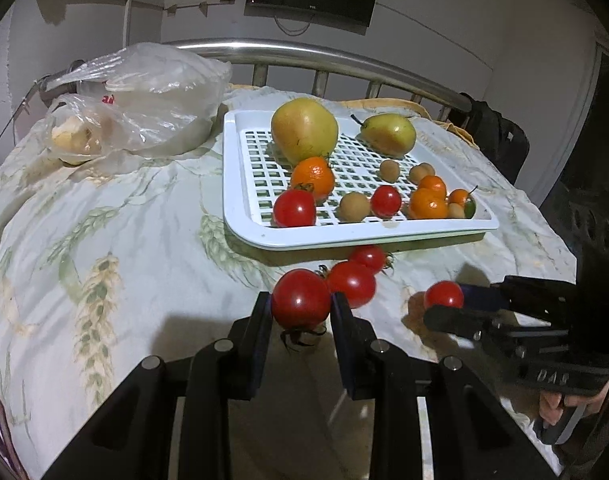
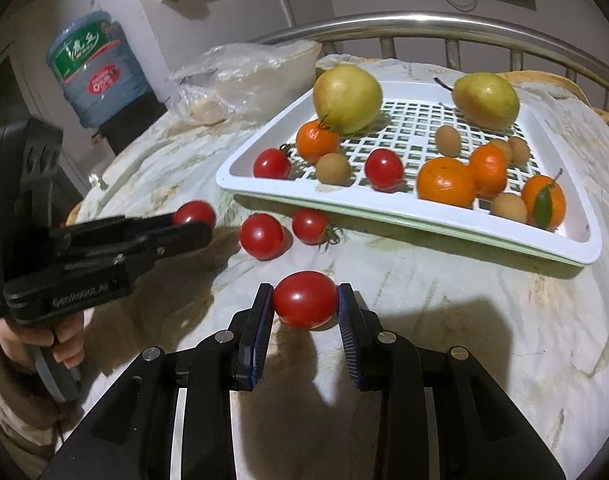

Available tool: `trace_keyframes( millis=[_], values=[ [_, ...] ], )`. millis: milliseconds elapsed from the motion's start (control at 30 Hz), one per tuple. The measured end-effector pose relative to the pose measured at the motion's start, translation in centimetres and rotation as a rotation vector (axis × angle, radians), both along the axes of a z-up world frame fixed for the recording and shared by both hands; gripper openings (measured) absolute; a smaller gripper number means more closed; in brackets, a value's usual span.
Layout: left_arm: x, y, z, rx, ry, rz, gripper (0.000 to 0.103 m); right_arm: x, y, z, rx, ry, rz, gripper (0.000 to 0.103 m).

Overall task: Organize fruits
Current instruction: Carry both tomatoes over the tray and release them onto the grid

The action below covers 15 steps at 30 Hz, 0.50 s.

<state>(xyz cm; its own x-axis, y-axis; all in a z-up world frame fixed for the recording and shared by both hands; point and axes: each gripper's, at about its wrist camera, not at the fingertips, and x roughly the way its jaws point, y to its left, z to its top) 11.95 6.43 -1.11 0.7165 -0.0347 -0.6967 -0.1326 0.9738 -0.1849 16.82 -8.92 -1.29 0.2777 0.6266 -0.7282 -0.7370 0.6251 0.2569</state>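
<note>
My left gripper (image 1: 301,300) is shut on a red tomato (image 1: 300,298), held just above the cloth in front of the tray. My right gripper (image 2: 305,300) is shut on another red tomato (image 2: 305,299); it also shows in the left wrist view (image 1: 444,295). Two loose tomatoes (image 1: 352,282) (image 1: 369,257) lie on the cloth by the tray's near edge. The white slotted tray (image 1: 240,184) holds two pears (image 1: 304,130) (image 1: 390,134), several oranges (image 1: 313,176), two tomatoes (image 1: 294,208) and several small brown fruits (image 1: 354,206).
Clear plastic bags (image 1: 144,96) with food lie at the table's back left. A metal rail (image 1: 304,54) runs along the far edge. A water jug (image 2: 96,68) stands beyond the table in the right wrist view. The table is covered with a patterned cloth (image 1: 104,240).
</note>
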Motion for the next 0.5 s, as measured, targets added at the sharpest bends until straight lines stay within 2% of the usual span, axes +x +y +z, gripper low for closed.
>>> trace_keyframes(
  millis=[200, 500],
  values=[
    [-0.5, -0.4, 1.6, -0.004, -0.044, 0.005, 0.032, 1.6, -2.8, 1.8, 0.067, 0.0, -0.078, 0.031],
    [1.9, -1.8, 3.5, -0.014, -0.074, -0.039, 0.032, 5.0, -7.8, 3.5, 0.145, -0.005, -0.247, 0.031]
  ],
)
